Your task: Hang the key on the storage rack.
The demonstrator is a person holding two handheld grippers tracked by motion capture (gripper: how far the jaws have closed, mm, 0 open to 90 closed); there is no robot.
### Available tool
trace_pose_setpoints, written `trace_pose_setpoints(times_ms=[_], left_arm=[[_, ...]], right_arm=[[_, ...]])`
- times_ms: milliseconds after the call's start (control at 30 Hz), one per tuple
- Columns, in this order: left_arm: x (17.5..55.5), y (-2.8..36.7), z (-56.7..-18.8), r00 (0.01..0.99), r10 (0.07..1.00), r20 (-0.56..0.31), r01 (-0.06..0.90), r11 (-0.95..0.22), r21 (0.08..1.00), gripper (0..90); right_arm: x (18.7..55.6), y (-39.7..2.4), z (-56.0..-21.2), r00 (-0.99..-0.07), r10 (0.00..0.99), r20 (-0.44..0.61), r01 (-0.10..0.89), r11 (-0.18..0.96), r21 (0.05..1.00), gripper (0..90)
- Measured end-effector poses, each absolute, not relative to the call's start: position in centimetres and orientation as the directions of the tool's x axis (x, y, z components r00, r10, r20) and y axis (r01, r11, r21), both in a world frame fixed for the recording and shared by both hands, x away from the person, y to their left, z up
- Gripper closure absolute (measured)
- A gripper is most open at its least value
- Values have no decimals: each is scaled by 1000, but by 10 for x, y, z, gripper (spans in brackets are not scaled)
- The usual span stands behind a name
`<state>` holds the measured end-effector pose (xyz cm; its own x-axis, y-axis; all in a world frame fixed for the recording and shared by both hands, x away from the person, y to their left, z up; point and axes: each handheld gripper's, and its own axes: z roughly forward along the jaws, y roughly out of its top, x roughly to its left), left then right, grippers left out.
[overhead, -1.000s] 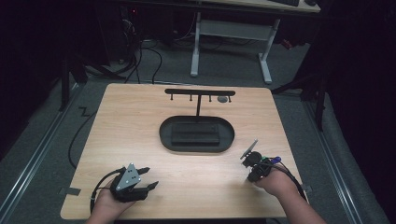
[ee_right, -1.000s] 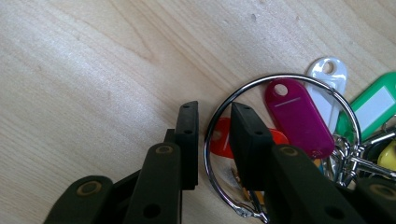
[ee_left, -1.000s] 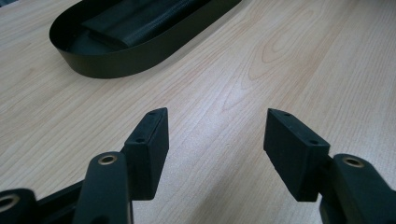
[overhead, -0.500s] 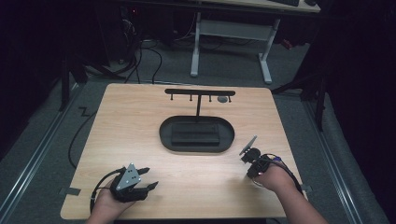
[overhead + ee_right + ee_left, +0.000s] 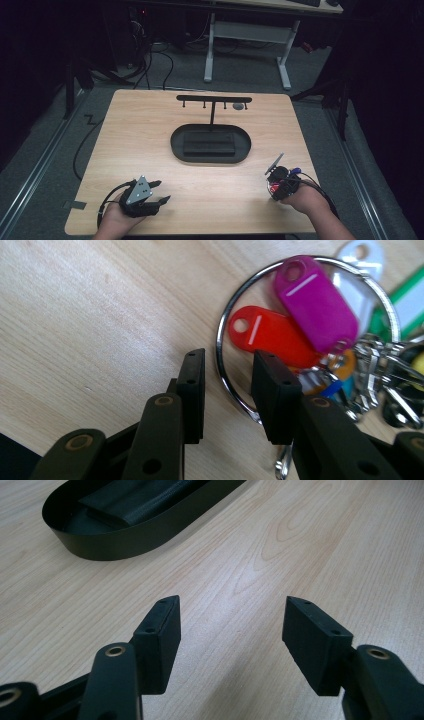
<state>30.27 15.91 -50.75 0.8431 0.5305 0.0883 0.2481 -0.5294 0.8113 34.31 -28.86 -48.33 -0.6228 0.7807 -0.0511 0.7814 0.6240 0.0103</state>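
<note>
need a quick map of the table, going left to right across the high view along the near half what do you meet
left gripper → black oval tray → right gripper over the bunch of key tags, which the person's right hand holds it above.

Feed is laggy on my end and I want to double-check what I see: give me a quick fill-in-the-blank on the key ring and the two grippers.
1. The metal key ring passes between the jaws of the ____ gripper.
2. The tag beside the magenta tag on the ring is ____.
3. The left gripper has ____ between its open jaws.
4. The black oval tray lies under a T-shaped ____.

Missing words: right; red; nothing; hanger stand
</note>
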Motion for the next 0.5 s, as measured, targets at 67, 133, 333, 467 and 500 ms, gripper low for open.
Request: trace_pose_setpoints(times_ms=[67, 133, 333, 467, 500], left_arm=[[303, 159, -508, 843, 531, 88, 249, -529, 811, 412], [303, 159, -508, 843, 531, 87, 251, -531, 809, 412], [303, 161, -508, 841, 535, 81, 256, -524, 812, 413], [302, 163, -508, 841, 535, 82, 255, -524, 812, 413], [302, 163, -508, 841, 535, 82, 255, -524, 813, 412]], right_arm=[[344, -286, -486, -629, 777, -20, 777, 629, 12, 701], [346, -284, -487, -632, 775, -16, 775, 632, 24, 703], [353, -279, -487, -640, 769, -8, 769, 640, -17, 778], [358, -279, -487, -641, 768, 10, 767, 641, -31, 862], [358, -279, -487, -643, 766, 12, 765, 643, -32, 865]])
